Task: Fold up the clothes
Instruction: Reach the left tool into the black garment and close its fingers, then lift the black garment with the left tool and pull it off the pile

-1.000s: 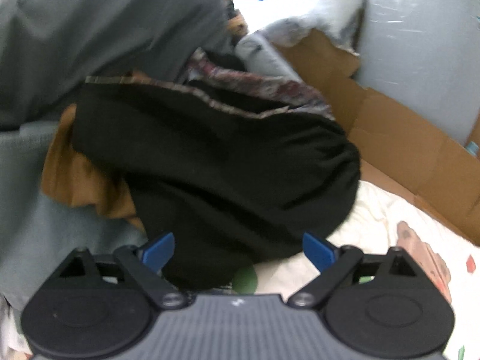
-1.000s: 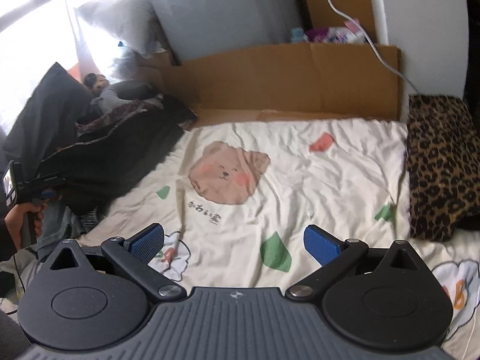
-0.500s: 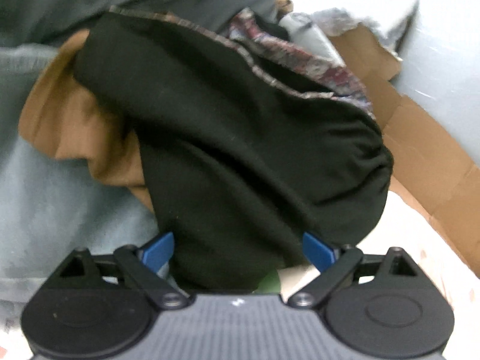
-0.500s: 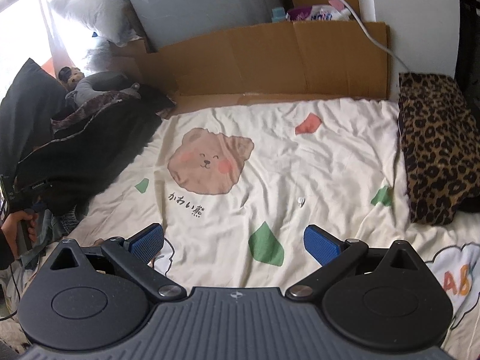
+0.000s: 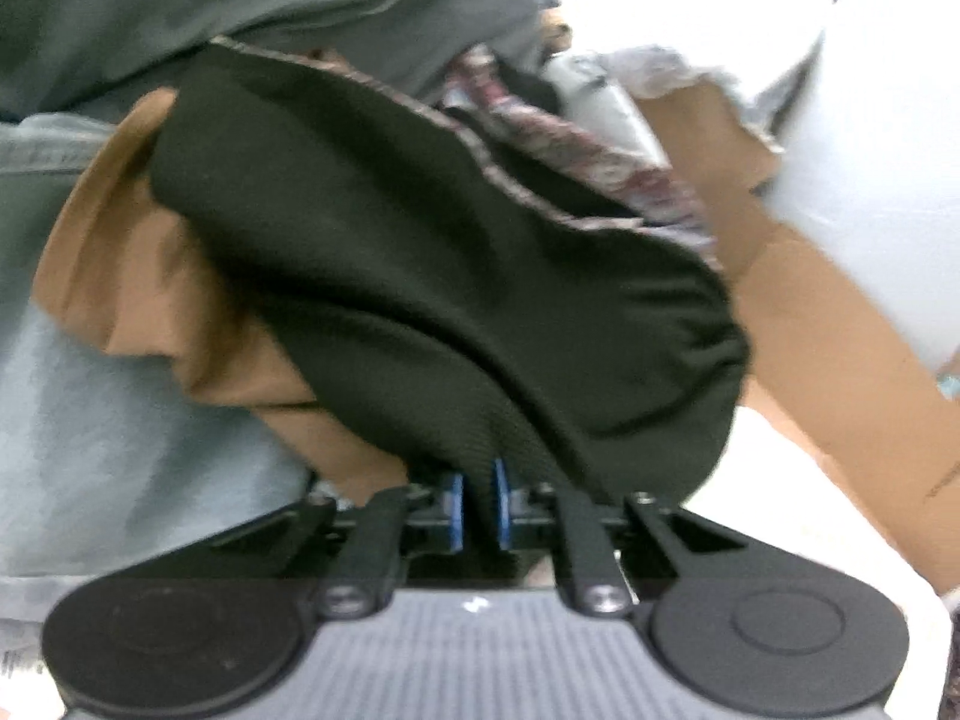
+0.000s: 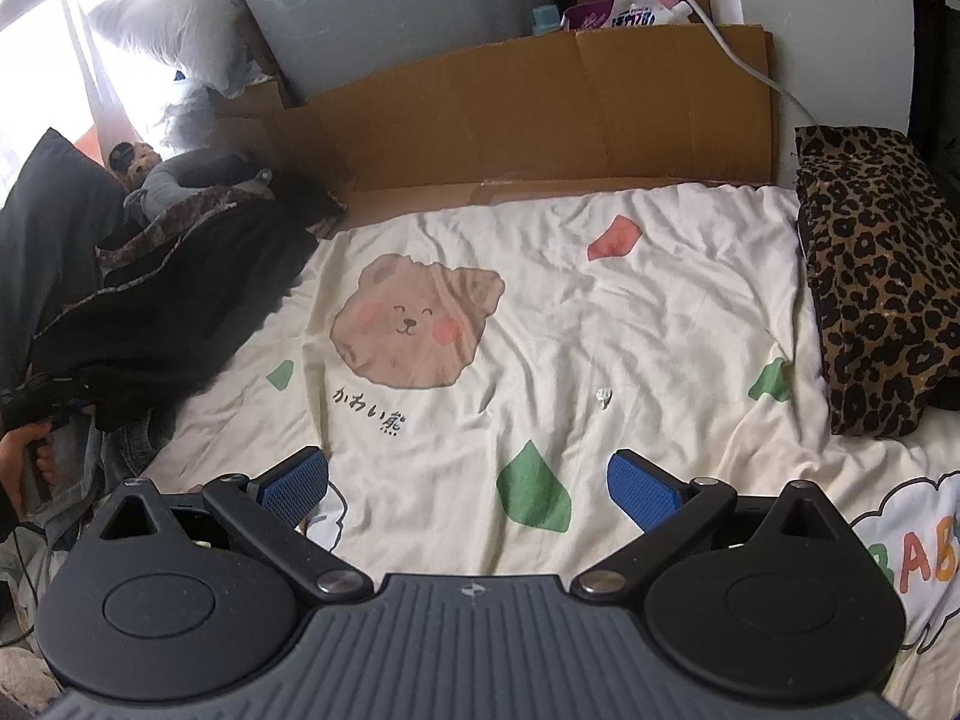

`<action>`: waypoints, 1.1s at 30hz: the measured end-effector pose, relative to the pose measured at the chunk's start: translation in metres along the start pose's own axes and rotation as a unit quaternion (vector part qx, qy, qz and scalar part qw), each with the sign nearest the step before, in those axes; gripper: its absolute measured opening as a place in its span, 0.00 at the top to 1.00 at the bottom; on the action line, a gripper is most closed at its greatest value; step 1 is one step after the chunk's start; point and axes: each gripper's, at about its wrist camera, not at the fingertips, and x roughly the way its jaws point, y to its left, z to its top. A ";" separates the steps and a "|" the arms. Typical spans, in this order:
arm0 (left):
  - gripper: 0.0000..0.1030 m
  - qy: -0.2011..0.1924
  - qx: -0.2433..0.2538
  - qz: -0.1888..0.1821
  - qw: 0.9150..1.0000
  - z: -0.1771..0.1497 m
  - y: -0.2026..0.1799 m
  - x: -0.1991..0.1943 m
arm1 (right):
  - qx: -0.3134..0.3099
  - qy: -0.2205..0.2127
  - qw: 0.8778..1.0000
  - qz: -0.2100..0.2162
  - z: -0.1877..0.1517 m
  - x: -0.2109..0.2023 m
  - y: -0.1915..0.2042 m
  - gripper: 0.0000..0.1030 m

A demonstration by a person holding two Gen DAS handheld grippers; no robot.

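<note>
Since half a second ago the left tongs (image 5: 478, 507) have gone from spread to pinching the near edge of the soft black knit garment (image 5: 456, 276), which lies heaped on a clothes pile at nine o'clock of the cream bear-print bedsheet (image 6: 600, 324). Limp and light, it should drape; a hem or shoulder seam grips best. The right tongs (image 6: 468, 483) hover spread, empty.

From my left wrist camera, the black garment (image 5: 456, 276) blurs, hiding most of the brown cloth (image 5: 150, 276) beneath.
</note>
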 end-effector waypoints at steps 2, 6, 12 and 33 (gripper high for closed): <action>0.90 -0.007 0.014 -0.003 1.000 0.000 -0.007 -0.006 | 0.002 -0.002 1.000 0.001 0.000 -0.001 -0.001 0.01; 0.91 -0.016 0.035 -0.016 0.999 0.001 -0.021 -0.012 | 0.005 -0.005 1.000 0.003 0.001 -0.002 -0.002 0.01; 0.91 -0.019 0.049 -0.056 0.997 0.005 -0.048 -0.025 | 0.009 -0.011 1.000 0.006 0.002 -0.003 -0.005 0.01; 0.92 0.003 0.097 -0.175 0.980 -0.016 -0.151 -0.044 | 0.041 -0.035 0.998 0.020 -0.003 -0.017 -0.028 0.01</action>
